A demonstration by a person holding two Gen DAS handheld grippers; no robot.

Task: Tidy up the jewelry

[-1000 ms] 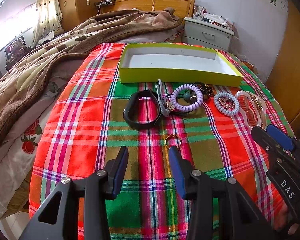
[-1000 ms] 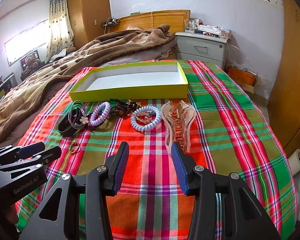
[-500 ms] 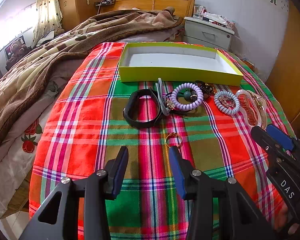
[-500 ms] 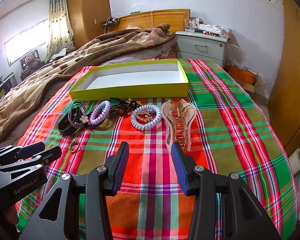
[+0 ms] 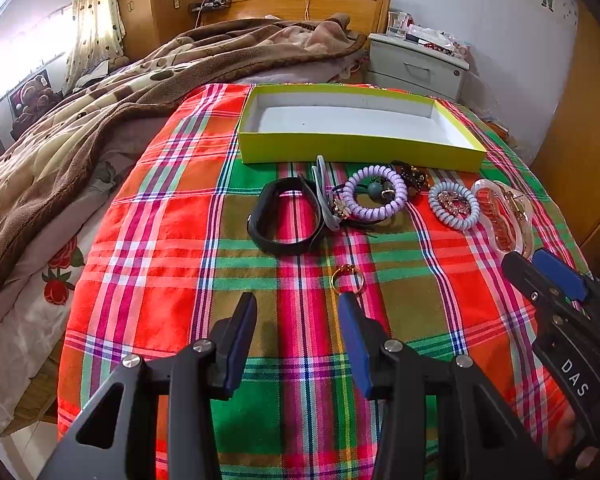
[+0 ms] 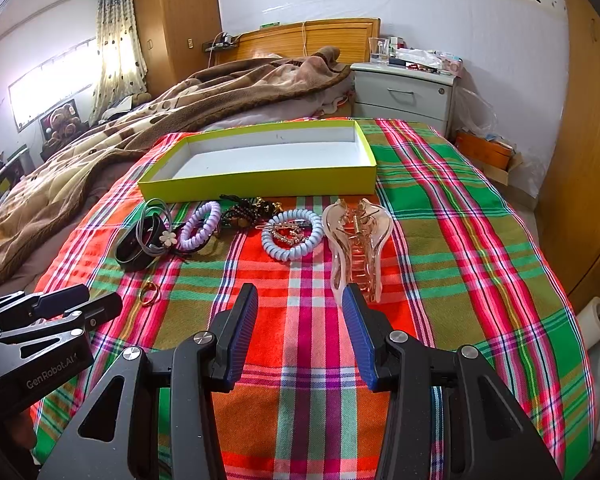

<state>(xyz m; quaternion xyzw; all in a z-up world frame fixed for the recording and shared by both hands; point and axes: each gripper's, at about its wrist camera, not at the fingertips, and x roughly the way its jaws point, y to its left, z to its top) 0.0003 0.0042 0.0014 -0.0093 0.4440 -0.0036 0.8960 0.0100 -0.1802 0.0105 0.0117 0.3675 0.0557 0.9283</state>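
Note:
A shallow yellow-green box (image 5: 356, 148) (image 6: 260, 184) with a white inside lies open and holds nothing. In front of it sits a row of pieces: a black bracelet (image 5: 286, 220) (image 6: 134, 246), a purple coil hair tie (image 5: 376, 196) (image 6: 200, 226), a dark beaded piece (image 5: 414, 174) (image 6: 246, 210), a pale blue coil tie (image 5: 454, 206) (image 6: 292, 240) and a clear pink claw clip (image 5: 506, 216) (image 6: 356, 248). A gold ring (image 5: 347, 279) (image 6: 150, 292) lies nearer. My left gripper (image 5: 296, 312) (image 6: 86, 300) is open just short of the ring. My right gripper (image 6: 298, 304) (image 5: 540, 268) is open just short of the clip.
All of it rests on a red and green plaid cloth (image 6: 460, 248) spread over a bed. A brown blanket (image 5: 100, 112) is heaped at the left. A white nightstand (image 6: 404, 92) stands beyond the bed, and a wooden wardrobe (image 6: 588, 160) lines the right.

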